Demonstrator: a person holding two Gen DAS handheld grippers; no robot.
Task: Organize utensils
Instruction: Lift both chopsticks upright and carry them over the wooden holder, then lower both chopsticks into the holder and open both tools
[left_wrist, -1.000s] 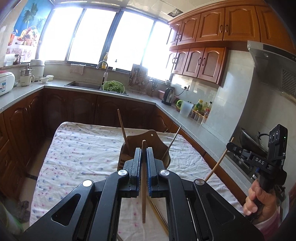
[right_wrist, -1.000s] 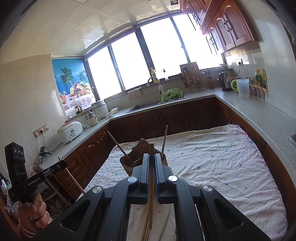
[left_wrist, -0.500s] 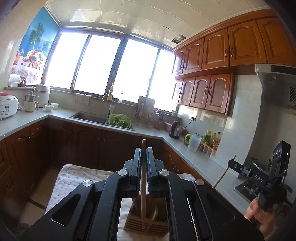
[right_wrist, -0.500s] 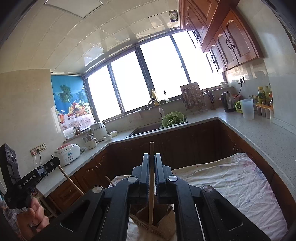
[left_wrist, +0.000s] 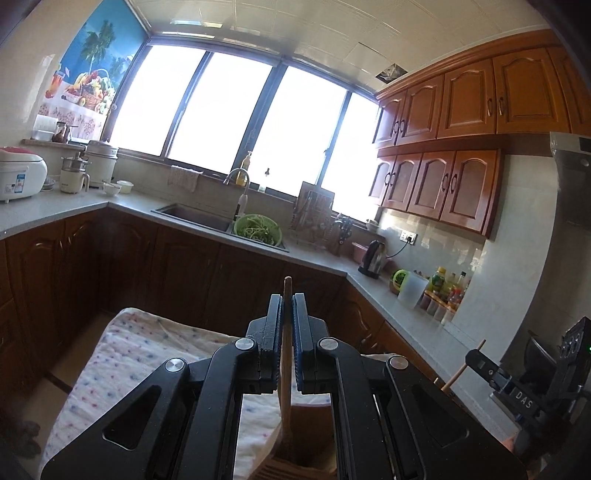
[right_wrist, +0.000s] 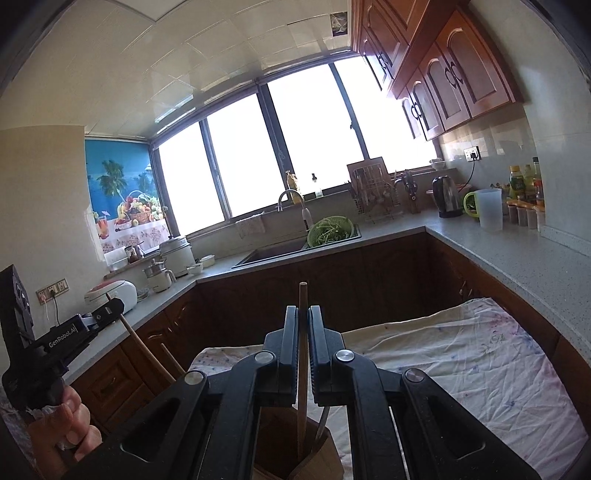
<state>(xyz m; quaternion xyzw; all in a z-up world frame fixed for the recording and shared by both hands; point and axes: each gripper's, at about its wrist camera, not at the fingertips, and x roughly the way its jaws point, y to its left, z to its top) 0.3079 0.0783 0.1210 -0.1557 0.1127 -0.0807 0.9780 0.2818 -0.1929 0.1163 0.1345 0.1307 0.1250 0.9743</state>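
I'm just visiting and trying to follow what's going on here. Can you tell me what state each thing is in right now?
Left gripper: shut on a wooden chopstick, held upright.
Right gripper: shut on another wooden chopstick, upright.
Wooden holder: standing on the cloth-covered table under both grippers, with utensils already in it.
Green colander: full of greens, at the sink.
Cabinet doors: closed.
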